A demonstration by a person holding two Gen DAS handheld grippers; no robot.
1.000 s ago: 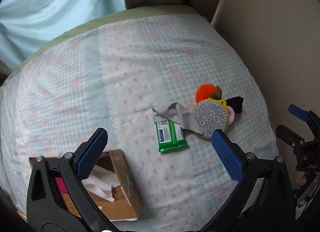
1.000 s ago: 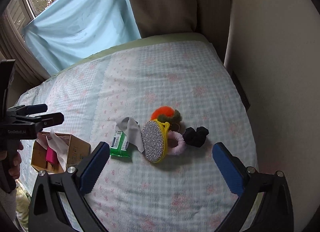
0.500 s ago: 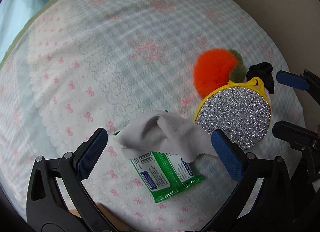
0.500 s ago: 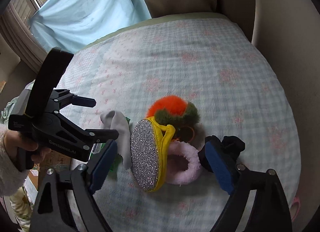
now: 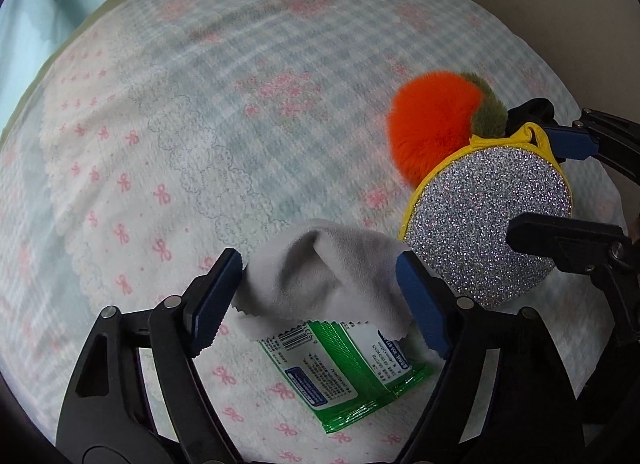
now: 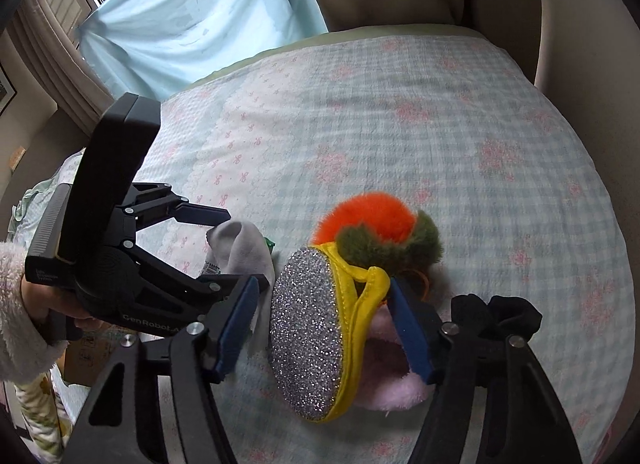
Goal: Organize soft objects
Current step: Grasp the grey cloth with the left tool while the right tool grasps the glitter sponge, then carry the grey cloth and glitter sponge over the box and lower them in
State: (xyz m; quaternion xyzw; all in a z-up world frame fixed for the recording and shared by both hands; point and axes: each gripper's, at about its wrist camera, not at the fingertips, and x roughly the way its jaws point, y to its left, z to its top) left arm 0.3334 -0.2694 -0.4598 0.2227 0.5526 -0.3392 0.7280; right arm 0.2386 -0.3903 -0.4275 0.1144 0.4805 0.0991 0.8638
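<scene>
Left tool, at lower centre, brackets the grey cloth with parted jaws, above a green wipes packet with illegible print. Right tool, marked "GenRobot", straddles the glitter pouch, unclenched, on the bed.

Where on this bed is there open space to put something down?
Free: the bedspread behind the orange pom-pom toward the cushions, and left of the grey cloth. Crowded: cloth, green packet, glitter pouch, both grippers.

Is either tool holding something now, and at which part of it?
Nothing is held yet. The left tool is open around the raised fold of the grey cloth; the right tool is open around the glitter pouch.
</scene>
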